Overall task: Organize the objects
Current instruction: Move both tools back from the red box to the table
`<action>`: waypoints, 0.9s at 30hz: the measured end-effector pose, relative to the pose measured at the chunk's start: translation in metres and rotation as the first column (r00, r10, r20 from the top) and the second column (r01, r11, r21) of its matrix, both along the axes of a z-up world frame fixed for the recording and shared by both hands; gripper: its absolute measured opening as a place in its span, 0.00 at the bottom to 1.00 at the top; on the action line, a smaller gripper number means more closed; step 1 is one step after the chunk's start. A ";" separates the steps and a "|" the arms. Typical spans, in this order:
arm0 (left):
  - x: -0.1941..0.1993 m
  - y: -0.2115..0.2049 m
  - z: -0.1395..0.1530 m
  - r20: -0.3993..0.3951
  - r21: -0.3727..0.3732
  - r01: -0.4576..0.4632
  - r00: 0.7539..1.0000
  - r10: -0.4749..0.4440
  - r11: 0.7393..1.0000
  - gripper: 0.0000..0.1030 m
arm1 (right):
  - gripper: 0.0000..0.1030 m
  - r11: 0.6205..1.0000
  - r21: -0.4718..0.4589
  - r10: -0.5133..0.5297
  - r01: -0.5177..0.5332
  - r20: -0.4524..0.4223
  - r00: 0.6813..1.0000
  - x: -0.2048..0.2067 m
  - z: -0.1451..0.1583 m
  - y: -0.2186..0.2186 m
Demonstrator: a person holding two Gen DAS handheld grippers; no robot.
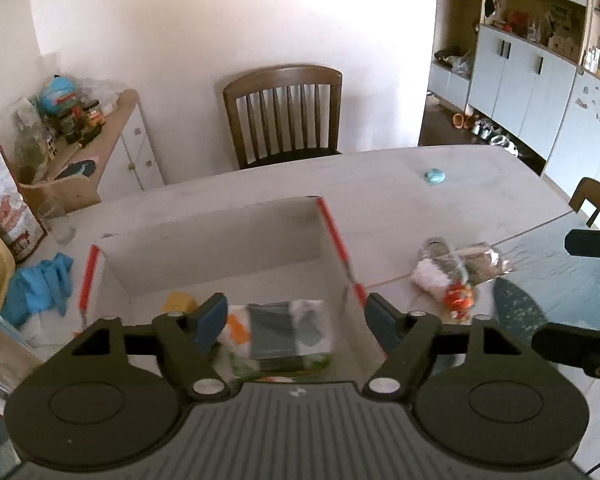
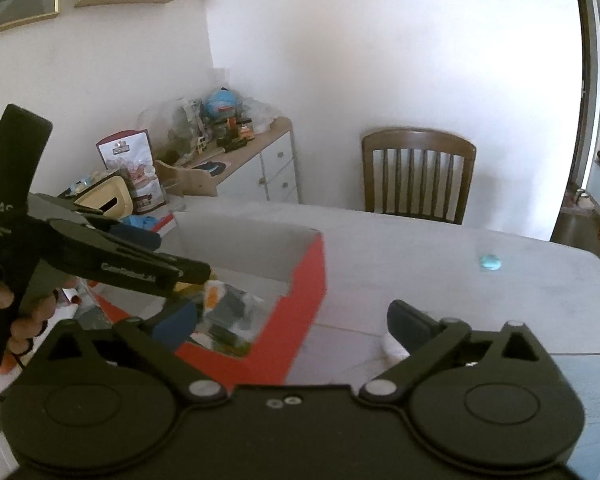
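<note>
One cardboard box (image 1: 220,236), red outside and grey-white inside, sits open on the table (image 1: 400,184). Inside it lies one clear packet (image 1: 284,332) with dark, white and orange contents, on top of other items too blurred to count; a yellow piece (image 1: 178,300) shows at the box's near left corner.

Left gripper (image 1: 296,320): jaws spread apart above the box, nothing between the pads. Right gripper (image 2: 292,320): jaws spread wide above the box's near red corner, nothing gripped. A hand (image 2: 24,320) shows on the left gripper's handle in the right wrist view.

On the table to the right of the box: one loose heap of clear wrappers (image 1: 460,272) with something white and something red-orange in it; the separate pieces cannot be counted. One small blue round thing (image 1: 435,176) lies well apart, toward the far edge. One pair of blue gloves (image 1: 44,284) lies bunched left of the box.

Writing: "DAS" partly readable on the black handle (image 2: 0,205); the print on the left gripper's arm is too blurred to read.

Two wooden chairs: one (image 1: 284,116) at the far side, one (image 1: 596,202) at the right edge. One side cabinet (image 1: 116,140) along the white wall carries a globe (image 1: 58,94) and jars. One printed bag (image 1: 6,208) stands at the left. Blue cupboards (image 1: 540,80) fill the right. The table is pale grey, with a glass section (image 1: 560,264) at the right.
</note>
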State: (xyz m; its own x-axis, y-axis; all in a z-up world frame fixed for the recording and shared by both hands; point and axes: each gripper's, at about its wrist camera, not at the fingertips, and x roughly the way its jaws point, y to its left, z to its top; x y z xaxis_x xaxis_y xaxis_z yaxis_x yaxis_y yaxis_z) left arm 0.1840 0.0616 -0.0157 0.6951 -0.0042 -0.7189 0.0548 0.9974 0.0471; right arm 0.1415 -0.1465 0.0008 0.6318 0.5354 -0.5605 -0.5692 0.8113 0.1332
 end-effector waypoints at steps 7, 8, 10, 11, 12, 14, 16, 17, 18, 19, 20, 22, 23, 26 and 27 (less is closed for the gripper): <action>-0.004 -0.050 -0.004 0.023 -0.027 0.002 1.000 -0.001 1.000 0.82 | 0.99 1.000 -0.003 -0.009 0.009 -0.014 1.000 0.006 -0.009 -0.058; -0.002 -0.056 -0.004 0.024 -0.036 0.004 1.000 -0.003 0.999 0.82 | 0.99 1.000 -0.007 -0.015 0.015 -0.017 1.000 0.008 -0.011 -0.067; 0.000 -0.070 -0.006 0.028 -0.049 0.007 1.000 -0.006 0.999 0.82 | 0.99 1.000 -0.012 -0.022 0.022 -0.025 0.999 0.012 -0.014 -0.084; 0.002 -0.077 -0.007 0.029 -0.048 0.006 1.000 -0.005 0.999 0.82 | 0.99 1.000 -0.014 -0.027 0.026 -0.026 0.999 0.013 -0.016 -0.092; 0.003 -0.084 -0.009 0.028 -0.047 0.006 1.000 -0.004 0.999 0.82 | 0.99 0.999 -0.017 -0.032 0.031 -0.028 0.999 0.015 -0.017 -0.099; 0.007 -0.097 -0.011 0.029 -0.051 0.010 1.000 -0.008 0.999 0.82 | 0.99 0.999 -0.019 -0.040 0.040 -0.036 0.999 0.019 -0.021 -0.115; 0.010 -0.109 -0.014 0.031 -0.046 0.010 0.999 -0.008 0.999 0.82 | 0.99 0.999 -0.021 -0.046 0.045 -0.039 0.998 0.024 -0.025 -0.128; 0.012 -0.115 -0.015 0.033 -0.044 0.008 0.999 -0.006 0.999 0.82 | 0.99 0.999 -0.022 -0.048 0.047 -0.042 0.998 0.026 -0.027 -0.134; 0.013 -0.120 -0.016 0.035 -0.044 0.006 0.999 -0.005 0.999 0.82 | 0.99 0.999 -0.022 -0.050 0.049 -0.045 0.998 0.030 -0.028 -0.138; 0.015 -0.125 -0.018 0.036 -0.046 0.006 0.999 -0.005 0.999 0.82 | 0.99 0.998 -0.023 -0.051 0.050 -0.048 0.997 0.033 -0.030 -0.144; 0.016 -0.129 -0.020 0.037 -0.046 0.004 0.999 -0.003 0.999 0.82 | 0.99 0.998 -0.025 -0.050 0.049 -0.051 0.997 0.035 -0.032 -0.149; 0.017 -0.136 -0.025 0.039 -0.050 -0.006 0.999 0.008 0.999 0.82 | 0.99 0.999 -0.031 -0.046 0.045 -0.055 0.997 0.041 -0.036 -0.156; 0.019 -0.138 -0.028 0.036 -0.053 -0.012 0.999 0.014 0.999 0.82 | 0.99 0.999 -0.035 -0.044 0.042 -0.057 0.997 0.045 -0.038 -0.160; 0.024 -0.142 -0.038 0.025 -0.057 -0.045 0.999 0.047 0.997 0.82 | 0.99 0.998 -0.050 -0.034 0.031 -0.065 0.997 0.055 -0.046 -0.165; 0.026 -0.144 -0.042 0.021 -0.057 -0.051 0.998 0.053 0.997 0.82 | 0.99 0.998 -0.055 -0.030 0.026 -0.068 0.997 0.059 -0.049 -0.166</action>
